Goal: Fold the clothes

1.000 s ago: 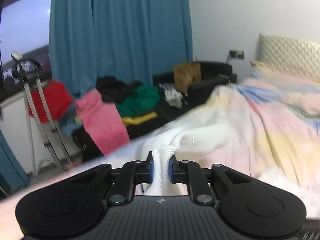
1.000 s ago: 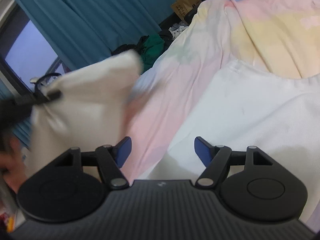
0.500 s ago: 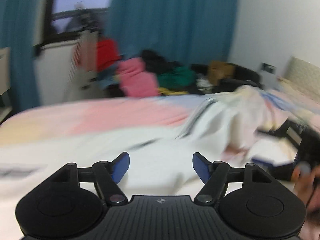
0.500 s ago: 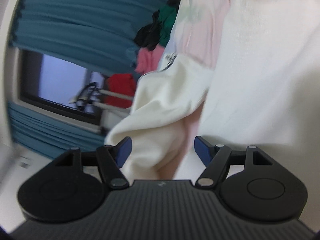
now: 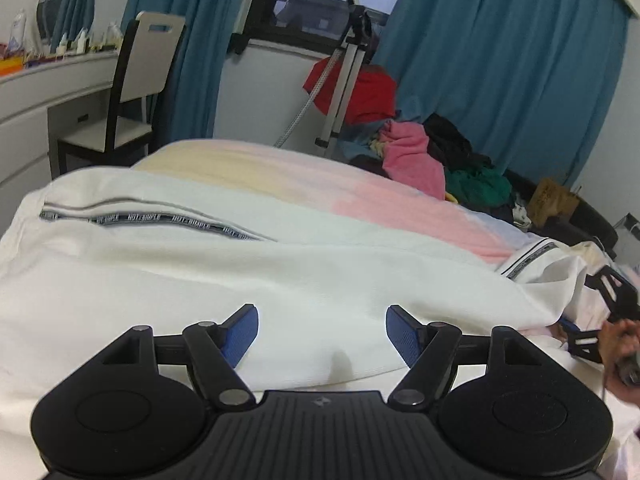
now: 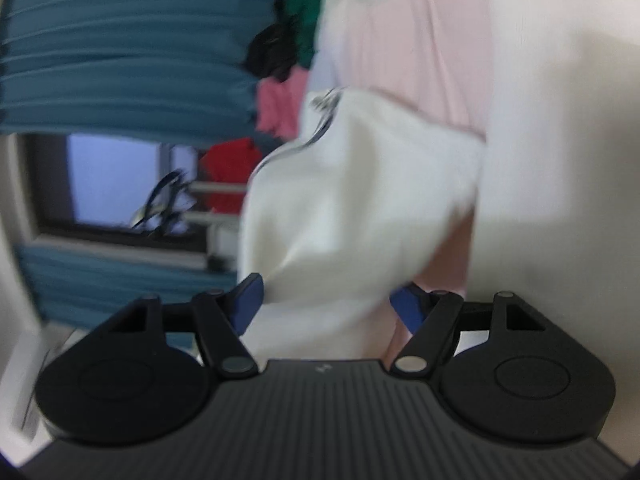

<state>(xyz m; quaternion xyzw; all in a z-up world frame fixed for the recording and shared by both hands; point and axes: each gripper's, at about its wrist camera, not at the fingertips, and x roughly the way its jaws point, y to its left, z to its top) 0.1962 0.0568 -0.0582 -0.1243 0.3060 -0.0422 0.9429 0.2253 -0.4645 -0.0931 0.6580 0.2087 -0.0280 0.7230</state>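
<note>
A white garment (image 5: 280, 264) with a black lettered stripe (image 5: 160, 218) lies spread across the pastel bed cover (image 5: 360, 196). My left gripper (image 5: 320, 312) hovers low over its near part, open, with nothing pinched between the blue pads. At the right edge of the left wrist view a hand (image 5: 616, 332) holds my right gripper (image 5: 578, 300) against the garment's bunched end. The right wrist view is rolled sideways and blurred. There, a raised fold of the white garment (image 6: 352, 184) sits between the wide jaws of my right gripper (image 6: 326, 286), which do not press on it.
A pile of coloured clothes (image 5: 416, 156) lies beyond the bed, with a tripod (image 5: 344, 64) and a red cloth behind it. A chair (image 5: 136, 92) and a desk (image 5: 52, 84) stand at the left. Blue curtains (image 5: 500, 60) and a cardboard box (image 5: 554, 200) are at the back.
My left gripper let go of the white fold, opened, and swung left across the bed. My right gripper rolled sideways and sank towards the raised fold, still open.
</note>
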